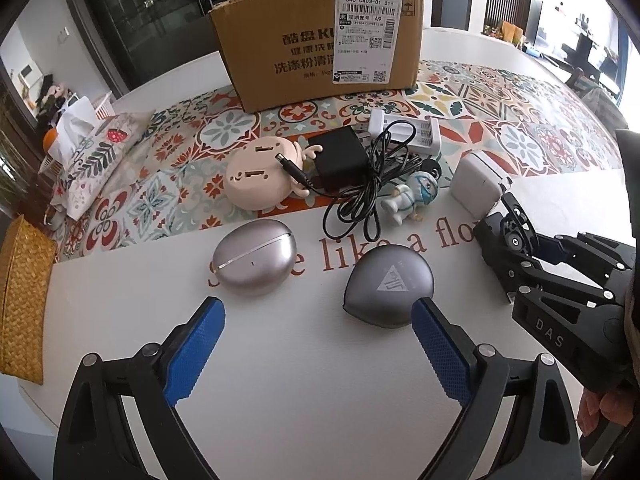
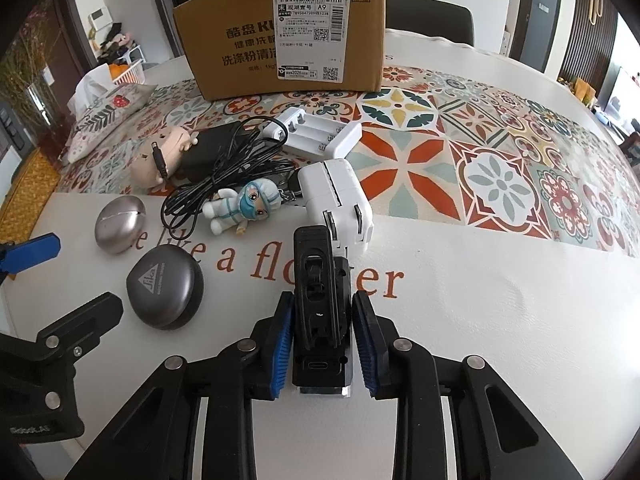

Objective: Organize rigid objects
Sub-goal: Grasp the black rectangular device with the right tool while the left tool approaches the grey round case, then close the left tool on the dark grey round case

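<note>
My right gripper [image 2: 323, 344] is shut on a black device [image 2: 320, 304] with a port on its near end, held just above the table. It also shows in the left wrist view [image 1: 506, 240]. My left gripper [image 1: 318, 340] is open and empty, just short of a dark grey earbud case [image 1: 388, 286] and a silver earbud case [image 1: 254, 256]. Behind lie a white plug adapter [image 2: 340, 200], a masked figurine [image 2: 240, 208], a black adapter with cable [image 1: 340, 160], a beige round toy [image 1: 260, 176] and a white battery charger [image 2: 320, 132].
An open cardboard box [image 1: 320, 40] stands at the back on a patterned table mat [image 2: 480, 152]. A floral tissue pouch [image 1: 96, 156] and a woven mat [image 1: 20, 300] lie at the left. The white table [image 2: 480, 340] shows red lettering.
</note>
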